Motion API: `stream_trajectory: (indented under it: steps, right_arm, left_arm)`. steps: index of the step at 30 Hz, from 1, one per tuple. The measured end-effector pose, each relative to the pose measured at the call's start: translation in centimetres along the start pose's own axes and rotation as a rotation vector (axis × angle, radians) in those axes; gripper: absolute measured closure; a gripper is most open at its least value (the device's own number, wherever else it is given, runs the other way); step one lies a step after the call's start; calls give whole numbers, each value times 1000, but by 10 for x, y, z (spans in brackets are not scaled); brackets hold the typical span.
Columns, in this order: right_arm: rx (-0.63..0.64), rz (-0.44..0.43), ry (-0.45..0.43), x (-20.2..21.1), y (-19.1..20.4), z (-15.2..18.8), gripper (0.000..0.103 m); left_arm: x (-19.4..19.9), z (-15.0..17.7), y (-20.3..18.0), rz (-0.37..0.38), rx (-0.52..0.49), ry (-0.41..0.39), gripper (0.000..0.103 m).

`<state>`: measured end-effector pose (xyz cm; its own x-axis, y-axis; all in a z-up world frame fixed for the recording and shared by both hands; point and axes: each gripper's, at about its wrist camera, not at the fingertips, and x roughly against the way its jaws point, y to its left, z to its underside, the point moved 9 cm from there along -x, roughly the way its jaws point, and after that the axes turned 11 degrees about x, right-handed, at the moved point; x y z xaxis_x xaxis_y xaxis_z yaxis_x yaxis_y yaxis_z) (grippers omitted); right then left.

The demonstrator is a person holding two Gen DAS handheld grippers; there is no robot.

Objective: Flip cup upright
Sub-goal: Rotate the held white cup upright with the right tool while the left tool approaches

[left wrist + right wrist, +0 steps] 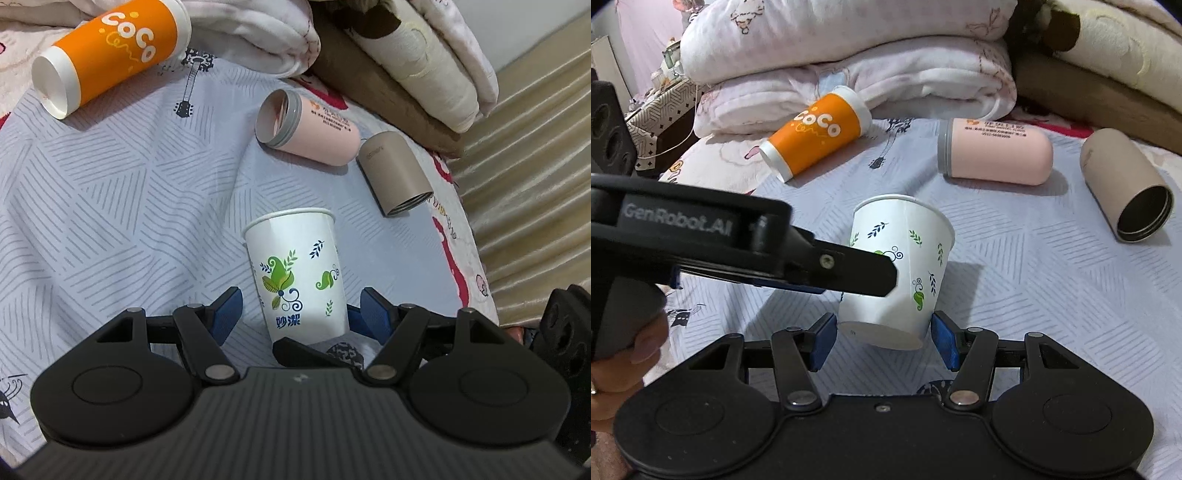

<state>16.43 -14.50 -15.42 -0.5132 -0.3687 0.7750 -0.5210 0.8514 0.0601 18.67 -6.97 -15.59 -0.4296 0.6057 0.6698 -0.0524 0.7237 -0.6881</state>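
A white paper cup (297, 273) with green leaf prints stands rim-up and slightly tilted on the striped bedsheet. My left gripper (295, 312) is open, its blue pads on either side of the cup's lower part with small gaps. In the right wrist view the same cup (901, 266) leans, base toward the camera. My right gripper (882, 338) is open around the cup's base, pads close to it. The left gripper's black finger (849, 269) crosses in front of the cup there.
Lying on the sheet: an orange "CoCo" cup (110, 55), a pink tumbler (310, 125) and a tan tumbler (397, 173). Folded blankets (849, 48) are piled behind. The bed's edge (476, 258) is to the right in the left wrist view.
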Motion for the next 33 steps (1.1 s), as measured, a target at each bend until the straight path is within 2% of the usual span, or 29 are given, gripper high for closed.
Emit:
stream_trajectory:
  steps: [3,6,12,20,22,24,26,33]
  right_arm:
    - [-8,-11,1,-1,-1,-1,38]
    - [-36,-34,4,-1,-6,0,20]
    - [-105,-118,0,0,-19,-5,19]
    - [-78,-270,71,-25,-26,-15,20]
    - [-90,-305,82,-33,-31,-15,25]
    - [-134,-351,56,-35,-38,-18,36]
    - [-165,-384,43,-37,-39,-18,36]
    - [-106,-335,16,-34,-36,-18,36]
  left_arm:
    - [-2,-1,1,3,7,6,33]
    - [-3,-5,4,11,16,14,33]
    - [-7,-13,6,49,28,41,33]
    - [-19,-21,13,75,54,57,33]
    - [-21,-22,13,83,54,61,39]
    - [-22,-24,13,87,51,55,47]
    - [-24,-26,13,92,44,59,47]
    - [-23,-26,8,89,3,45,47]
